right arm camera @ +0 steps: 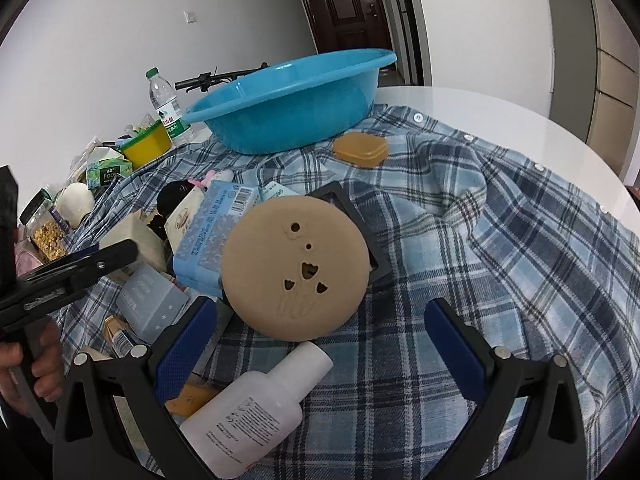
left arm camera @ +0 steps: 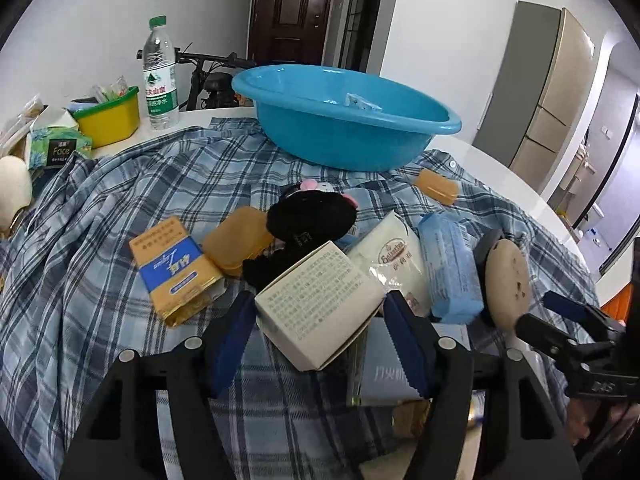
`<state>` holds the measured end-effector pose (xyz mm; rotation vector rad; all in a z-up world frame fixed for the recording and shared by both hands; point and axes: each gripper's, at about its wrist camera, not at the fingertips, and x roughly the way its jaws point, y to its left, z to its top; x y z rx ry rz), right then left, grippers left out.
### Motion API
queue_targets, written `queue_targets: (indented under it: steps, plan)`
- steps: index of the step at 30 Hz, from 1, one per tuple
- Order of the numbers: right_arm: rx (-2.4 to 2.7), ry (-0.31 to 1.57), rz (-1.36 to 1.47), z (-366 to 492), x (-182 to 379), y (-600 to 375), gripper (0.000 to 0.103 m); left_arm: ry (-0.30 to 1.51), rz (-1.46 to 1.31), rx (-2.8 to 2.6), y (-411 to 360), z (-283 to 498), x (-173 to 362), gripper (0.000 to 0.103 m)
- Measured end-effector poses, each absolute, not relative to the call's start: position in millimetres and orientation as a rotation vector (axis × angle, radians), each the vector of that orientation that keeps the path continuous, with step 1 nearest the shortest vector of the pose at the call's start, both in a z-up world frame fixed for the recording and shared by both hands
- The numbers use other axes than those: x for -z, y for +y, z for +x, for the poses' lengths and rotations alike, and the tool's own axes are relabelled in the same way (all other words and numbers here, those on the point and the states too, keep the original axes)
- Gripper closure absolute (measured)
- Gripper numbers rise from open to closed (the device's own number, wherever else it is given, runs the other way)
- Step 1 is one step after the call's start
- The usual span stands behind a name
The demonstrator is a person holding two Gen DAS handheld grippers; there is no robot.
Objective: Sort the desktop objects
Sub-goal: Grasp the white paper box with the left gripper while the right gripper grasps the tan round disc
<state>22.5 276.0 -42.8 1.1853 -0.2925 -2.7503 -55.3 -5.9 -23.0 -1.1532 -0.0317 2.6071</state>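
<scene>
Closest to me, the left claw (left arm camera: 320,320) tilts down toward the surface with a cream-white printed box (left arm camera: 320,300) sitting between its blue pads. The right-hand pad looks to be against the box's end and the left-hand one seems just clear of it, but I cannot tell whether the box is actually gripped. The box lies with its long axis running across between the fingers, one corner dipping toward the cloth. A hand (right arm camera: 28,376) grips that tool's handle at the left edge of the right wrist view.

Beside it, the right claw (right arm camera: 320,340) also angles downward, released, its pads well apart. Between them lie a white bottle (right arm camera: 256,408), on its side with its neck pointing up and away, and just beyond it a tan round disc (right arm camera: 296,268) with flower-shaped cutouts, propped against a black frame (right arm camera: 352,216).

Around the box lie a yellow-and-blue packet (left arm camera: 176,268), a black plush toy (left arm camera: 308,224), a white pouch (left arm camera: 392,256) and a pale blue pack (left arm camera: 452,264), all on a blue plaid shirt (right arm camera: 500,260) spread over the white surface (right arm camera: 500,108).

Farther back stand a blue basin (left arm camera: 340,120), a yellow tub (left arm camera: 108,118) and a water bottle (left arm camera: 160,76). Behind them are a bicycle handlebar and a dark door (left arm camera: 292,12).
</scene>
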Motion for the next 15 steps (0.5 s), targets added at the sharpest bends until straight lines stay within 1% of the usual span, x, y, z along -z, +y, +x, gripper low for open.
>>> queue_targets:
  steps: [5,6,7,8,12,15]
  plan:
    - [2.744,-0.289,1.176,25,43,274,0.000,0.048,-1.159,-2.671,-7,-48,29,0.032]
    - [2.743,-0.288,1.174,25,42,274,0.000,0.060,-1.160,-2.654,-6,-47,31,0.030]
    - [2.743,-0.289,1.173,26,42,274,0.000,0.069,-1.154,-2.622,-6,-45,32,0.020]
    - [2.744,-0.290,1.173,26,42,274,0.000,0.069,-1.142,-2.600,-5,-44,32,0.016]
    - [2.748,-0.309,1.175,27,42,278,0.000,0.022,-1.115,-2.490,-9,-45,29,0.016]
    - [2.745,-0.327,1.182,27,43,281,0.000,-0.062,-1.107,-2.400,-22,-50,27,0.016]
